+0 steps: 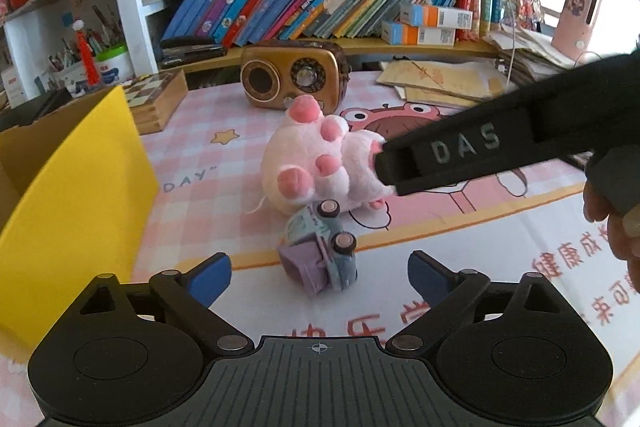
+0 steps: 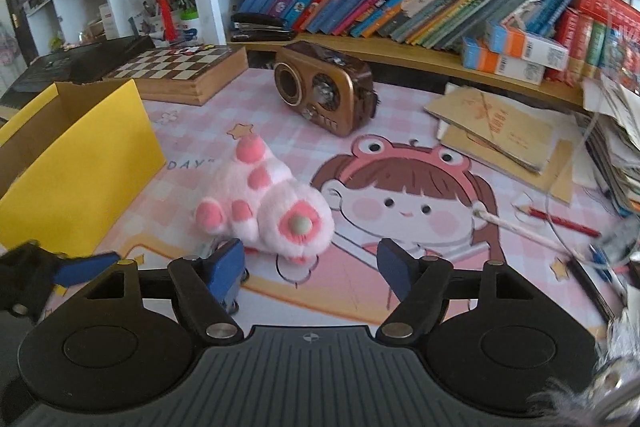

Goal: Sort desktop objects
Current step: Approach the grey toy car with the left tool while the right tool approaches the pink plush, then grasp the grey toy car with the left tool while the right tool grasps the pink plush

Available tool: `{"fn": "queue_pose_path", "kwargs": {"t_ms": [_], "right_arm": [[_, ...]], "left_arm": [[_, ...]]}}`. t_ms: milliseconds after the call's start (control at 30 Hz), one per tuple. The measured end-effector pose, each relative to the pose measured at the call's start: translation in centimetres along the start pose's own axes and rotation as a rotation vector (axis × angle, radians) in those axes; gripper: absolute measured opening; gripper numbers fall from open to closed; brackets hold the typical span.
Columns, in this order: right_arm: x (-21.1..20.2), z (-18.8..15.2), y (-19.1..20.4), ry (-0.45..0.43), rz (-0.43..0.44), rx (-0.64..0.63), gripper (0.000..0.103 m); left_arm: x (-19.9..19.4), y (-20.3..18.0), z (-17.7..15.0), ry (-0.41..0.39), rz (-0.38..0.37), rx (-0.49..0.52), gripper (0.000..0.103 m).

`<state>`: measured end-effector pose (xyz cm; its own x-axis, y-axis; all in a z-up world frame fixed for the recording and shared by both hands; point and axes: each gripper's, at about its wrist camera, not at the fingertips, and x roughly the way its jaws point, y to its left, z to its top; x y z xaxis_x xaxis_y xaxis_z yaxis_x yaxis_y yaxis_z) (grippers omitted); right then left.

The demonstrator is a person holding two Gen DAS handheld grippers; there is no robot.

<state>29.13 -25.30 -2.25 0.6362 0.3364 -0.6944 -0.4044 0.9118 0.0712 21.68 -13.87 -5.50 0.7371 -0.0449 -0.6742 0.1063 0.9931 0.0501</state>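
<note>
In the left wrist view the left claw point(image 1: 319, 277) stands wide open with nothing gripped, the small toy truck point(image 1: 320, 251) lying on its side on the bench point(image 1: 208, 155) between and just ahead of its blue fingertips point(image 1: 212, 277), touching the near side of the pink plush paw point(image 1: 316, 163), while the right claw's black finger reaches the paw's right side and the yellow box point(image 1: 72, 179) stands left of the paw. In the right wrist view the right claw point(image 2: 312, 265) is partly open and empty, just short of the plush paw, with the brown retro radio point(image 2: 324, 91) beyond the paw.
</note>
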Motion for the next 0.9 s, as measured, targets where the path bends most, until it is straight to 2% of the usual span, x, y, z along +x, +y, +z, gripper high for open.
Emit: {"fn": "queue_pose_path", "kwargs": {"t_ms": [300,433,533,667,900], "right_arm": [[3.1,1.7,0.6,0.030,0.027,-0.090,0.080],[4.3,2.2,1.0,0.043,0.040,-0.151,0.084],[5.1,2.5,1.3,0.051,0.045,-0.190,0.085],[6.1,2.9,1.6,0.061,0.061,-0.232,0.087],[7.5,3.2,3.0,0.066,0.107,-0.346,0.093]], "left_arm": [[3.8,0.3,0.9,0.044,0.004,-0.033,0.079],[4.9,0.5,0.8,0.074,0.013,-0.022,0.050],[4.9,1.0,0.6,0.071,-0.002,-0.033,0.048],[4.0,1.2,0.1,0.078,0.044,0.003,0.047],[1.5,3.6,-1.2,0.110,0.083,-0.053,0.047]]}}
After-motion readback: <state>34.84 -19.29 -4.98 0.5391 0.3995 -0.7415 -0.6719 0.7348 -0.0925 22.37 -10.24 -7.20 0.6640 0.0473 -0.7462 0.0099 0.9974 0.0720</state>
